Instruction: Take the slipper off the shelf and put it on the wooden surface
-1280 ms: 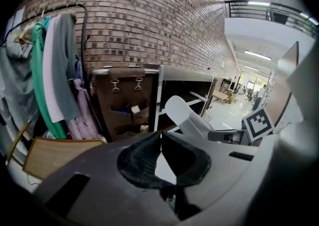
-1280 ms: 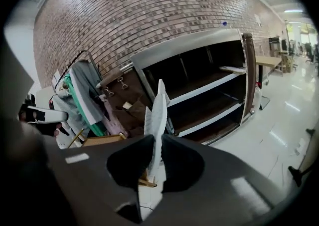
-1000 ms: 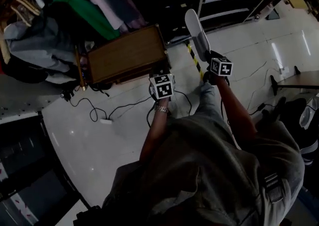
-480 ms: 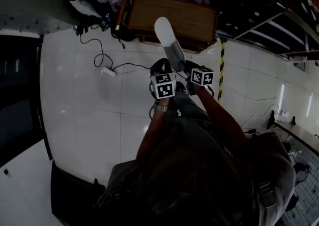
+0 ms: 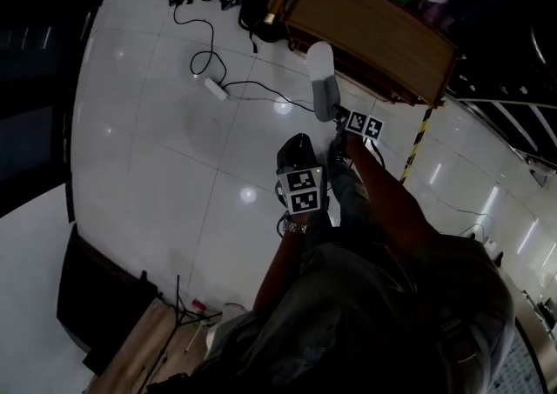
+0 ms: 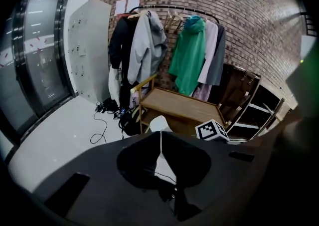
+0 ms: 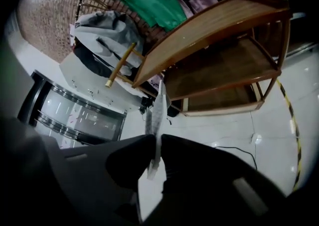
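Right gripper view: the right gripper [image 7: 158,152] pinches a thin white flat slipper [image 7: 156,113], seen edge-on in mid-air just short of the brown wooden table [image 7: 214,23]; its lower end is hidden. The left gripper [image 6: 160,142] has its jaws together, empty.

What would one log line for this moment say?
right gripper: shut on slipper | left gripper: shut, empty | slipper: held up, not on wooden table

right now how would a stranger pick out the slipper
Find the wooden bench under the hanging clothes. Just in front of it, the slipper is the pale flat sole held in the air, clamped in the right gripper. Unlike the cables below, it is off the floor.
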